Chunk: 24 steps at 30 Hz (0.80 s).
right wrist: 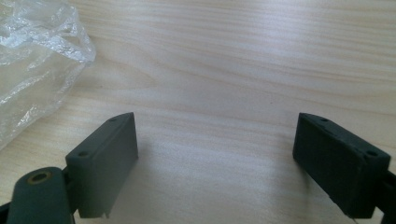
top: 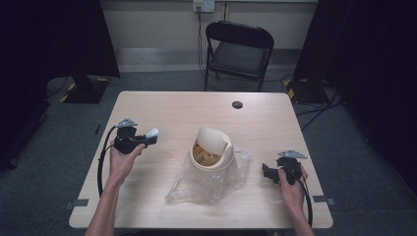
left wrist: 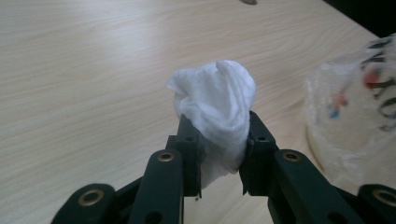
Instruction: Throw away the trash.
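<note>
The left hand-held gripper (left wrist: pixel 215 154) hangs above the surface (top: pixel 162 105), clamped on a white tissue (left wrist: pixel 215 107) beside the bin (top: pixel 212 152). The right hand-held gripper (right wrist: pixel 215 154) sits low, jaws apart.

A black folding chair (top: pixel 239 49) stands beyond the wooden table (top: pixel 172 105)

High view sits above the near edge, facing forward and down, far enough to take in the whole table (top: pixel 162 105), the chair at 12 o'clock and both hands at 7 and 5 o'clock. Left gripper view rides low and close behind its jaws, facing toward 3 o'clock across the tabletop (left wrist: pixel 84 70), sharing the bag (left wrist: pixel 355 116) and the bin inside it with the high view. Right gripper view is close over the wood (right wrist: pixel 224 56), sharing the bag's (right wrist: pixel 37 51) edge.
</note>
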### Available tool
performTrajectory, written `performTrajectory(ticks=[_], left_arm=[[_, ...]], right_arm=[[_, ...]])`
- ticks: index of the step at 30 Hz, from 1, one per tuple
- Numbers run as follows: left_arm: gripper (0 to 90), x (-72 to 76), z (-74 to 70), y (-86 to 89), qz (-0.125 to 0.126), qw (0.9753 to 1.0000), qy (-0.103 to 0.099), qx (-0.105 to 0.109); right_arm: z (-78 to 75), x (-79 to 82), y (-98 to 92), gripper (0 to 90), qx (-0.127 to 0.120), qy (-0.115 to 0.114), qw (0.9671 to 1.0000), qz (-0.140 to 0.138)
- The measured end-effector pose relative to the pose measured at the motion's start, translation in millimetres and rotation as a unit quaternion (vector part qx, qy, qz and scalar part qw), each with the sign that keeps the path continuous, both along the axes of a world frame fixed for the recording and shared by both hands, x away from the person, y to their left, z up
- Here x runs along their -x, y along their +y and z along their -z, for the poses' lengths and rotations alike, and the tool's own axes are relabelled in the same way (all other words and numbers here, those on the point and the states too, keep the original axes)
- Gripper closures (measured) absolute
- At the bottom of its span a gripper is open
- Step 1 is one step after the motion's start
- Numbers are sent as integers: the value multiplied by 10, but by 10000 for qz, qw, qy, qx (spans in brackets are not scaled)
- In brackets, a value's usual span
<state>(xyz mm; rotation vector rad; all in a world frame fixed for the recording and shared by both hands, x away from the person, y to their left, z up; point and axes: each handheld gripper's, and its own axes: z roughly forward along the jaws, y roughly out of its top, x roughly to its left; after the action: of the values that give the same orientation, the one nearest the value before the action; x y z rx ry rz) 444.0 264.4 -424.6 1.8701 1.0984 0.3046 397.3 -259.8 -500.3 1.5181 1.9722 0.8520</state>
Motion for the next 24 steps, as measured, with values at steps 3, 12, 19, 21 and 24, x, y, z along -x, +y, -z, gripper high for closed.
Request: performTrajectory(ticks=[3, 12, 19, 21, 24], left_arm=[[731, 88, -90, -33, 94, 9998, -135, 115], [732, 290, -248, -147, 242, 9989, -327, 240], [731, 470, -338, -340, 397, 9979, -496, 93], [731, 497, -351, -366, 432, 9977, -514, 88], [731, 566, -395, -411, 518, 9970, -565, 114]], right_arm=[[0, 0, -2, 131, 0, 4, 10000, -7], [0, 0, 0, 131, -1, 1, 10000, 1], [0, 0, -2, 131, -5, 6, 10000, -3], [0, 0, -2, 131, -5, 5, 10000, -2], [0, 0, -2, 132, -5, 5, 10000, -2]])
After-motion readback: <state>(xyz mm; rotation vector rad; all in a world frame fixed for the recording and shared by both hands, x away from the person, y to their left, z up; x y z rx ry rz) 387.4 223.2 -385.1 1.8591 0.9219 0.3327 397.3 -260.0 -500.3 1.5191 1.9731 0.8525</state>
